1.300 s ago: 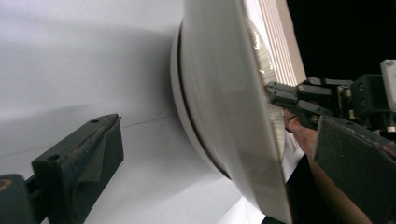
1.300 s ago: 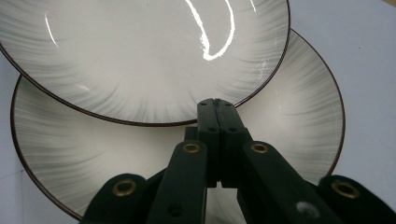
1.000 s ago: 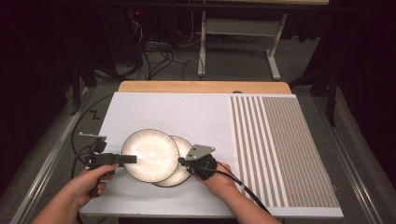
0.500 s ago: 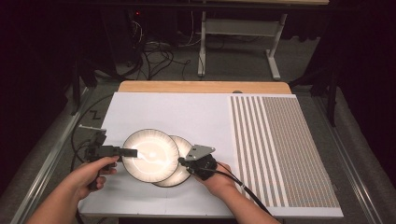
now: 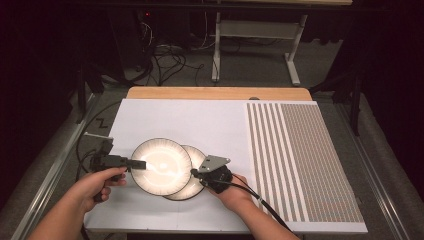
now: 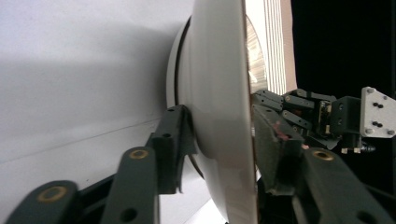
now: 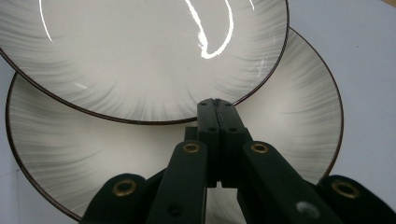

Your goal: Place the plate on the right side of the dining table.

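Scene: two round plates lay overlapped near the front-left of the white tabletop (image 5: 200, 120), with a striped mat (image 5: 300, 160) well apart on the right.

Upper plate: the upper plate (image 5: 162, 165) rested on the lower plate (image 5: 196, 159), shifted toward the person's left, its face up and flat. Being round, it had no long axis; its rim on the left stood clear of the tabletop.

Left gripper: the left gripper (image 5: 137, 164) came in level from the left, and its fingers (image 6: 175, 140) had just been closing with the upper plate's rim between them. In the left gripper view the rim sat between the two pads, one under and one over, clenched on it or very nearly so.

Why that hold: judged from the overlap, a level pinch at the overhanging edge was the way to get a finger beneath a flat plate.

Right gripper: the right gripper (image 7: 217, 109) was clenched on nothing, its tips pressed together and resting on the lower plate, right at the near rim of the upper plate.

Why that placement: it looked like a brace, pinning the lower plate so it would not slide when the upper one was lifted.

Step in hand: probably separating the pair.
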Tool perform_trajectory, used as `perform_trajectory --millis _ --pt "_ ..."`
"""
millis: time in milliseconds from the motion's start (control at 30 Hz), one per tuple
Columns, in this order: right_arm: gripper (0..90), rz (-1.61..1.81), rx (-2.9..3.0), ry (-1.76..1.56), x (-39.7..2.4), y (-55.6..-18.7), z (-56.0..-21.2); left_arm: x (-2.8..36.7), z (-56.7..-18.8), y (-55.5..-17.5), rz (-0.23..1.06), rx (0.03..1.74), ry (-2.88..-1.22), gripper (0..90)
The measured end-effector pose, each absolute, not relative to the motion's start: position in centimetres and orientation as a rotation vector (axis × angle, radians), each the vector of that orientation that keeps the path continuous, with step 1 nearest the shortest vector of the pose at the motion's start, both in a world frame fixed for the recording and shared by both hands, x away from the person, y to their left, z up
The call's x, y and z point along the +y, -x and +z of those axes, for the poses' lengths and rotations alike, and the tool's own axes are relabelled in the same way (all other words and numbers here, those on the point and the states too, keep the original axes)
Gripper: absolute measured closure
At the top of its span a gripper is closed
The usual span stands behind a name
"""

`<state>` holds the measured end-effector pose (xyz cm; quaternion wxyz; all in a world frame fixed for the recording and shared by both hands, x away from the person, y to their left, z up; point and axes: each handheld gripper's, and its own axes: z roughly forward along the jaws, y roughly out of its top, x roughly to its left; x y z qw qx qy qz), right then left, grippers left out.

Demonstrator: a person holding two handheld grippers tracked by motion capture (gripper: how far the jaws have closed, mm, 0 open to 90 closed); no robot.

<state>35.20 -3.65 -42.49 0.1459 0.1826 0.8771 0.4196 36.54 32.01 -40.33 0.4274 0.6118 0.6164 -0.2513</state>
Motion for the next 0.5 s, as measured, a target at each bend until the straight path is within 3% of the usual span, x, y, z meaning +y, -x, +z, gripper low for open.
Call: perform_trajectory --millis 267,500 --pt "90.0 1.206 2.524 -0.527 -3.65 -35.18 -42.51 31.94 -40.21 -36.79 -0.600 1.583 -1.544 70.3" --pt "90.0 1.202 2.523 -0.528 -3.63 -35.14 -42.50 31.50 -39.58 -36.86 -0.561 1.628 -1.584 73.5"
